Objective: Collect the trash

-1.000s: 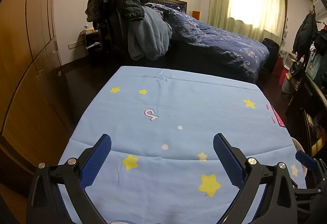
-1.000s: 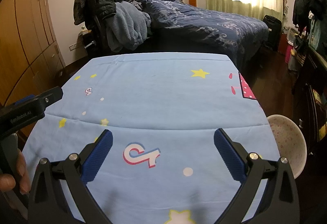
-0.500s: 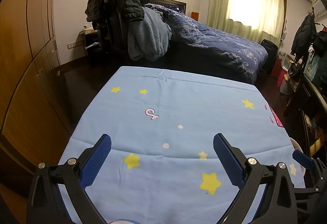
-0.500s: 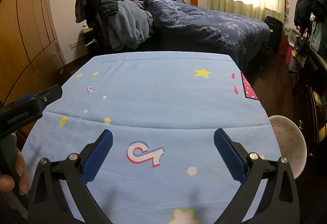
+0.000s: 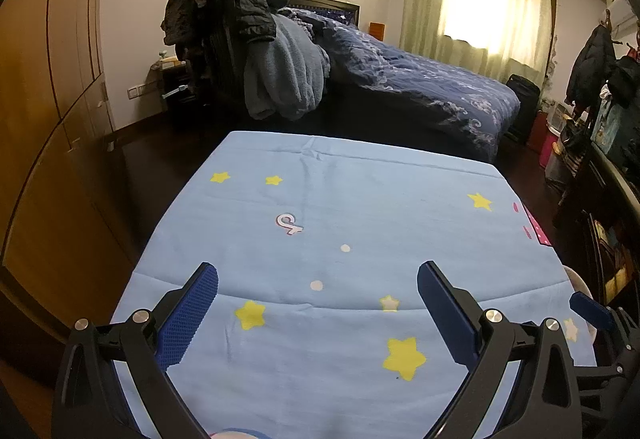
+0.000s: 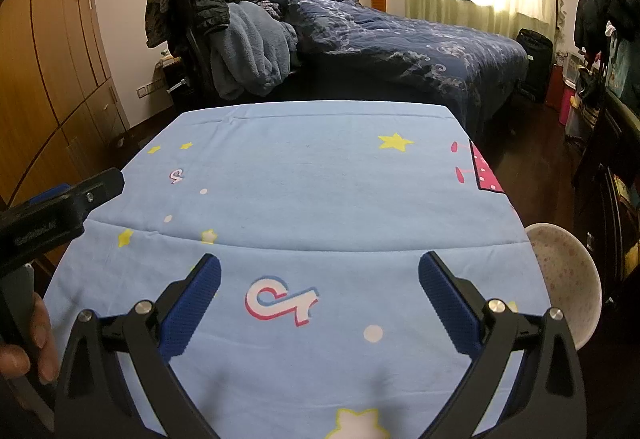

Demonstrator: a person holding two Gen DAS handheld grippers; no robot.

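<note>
No trash shows on the light blue star-print cloth that covers the table. My left gripper hovers over the cloth's near edge, open, with nothing between its blue pads. My right gripper is open too, empty, above a pink and white logo print. A white speckled bin stands beside the table's right edge. The left gripper's body and a hand show at the left of the right wrist view.
A bed with a dark blue duvet lies behind the table. A chair piled with coats and a grey blanket stands at its left. Wooden wardrobes line the left wall. Dark shelves and hanging clothes crowd the right side.
Both views shift only slightly; the right wrist view has drifted a little, so the cloth's prints sit further right. Both grippers stay open and empty.
</note>
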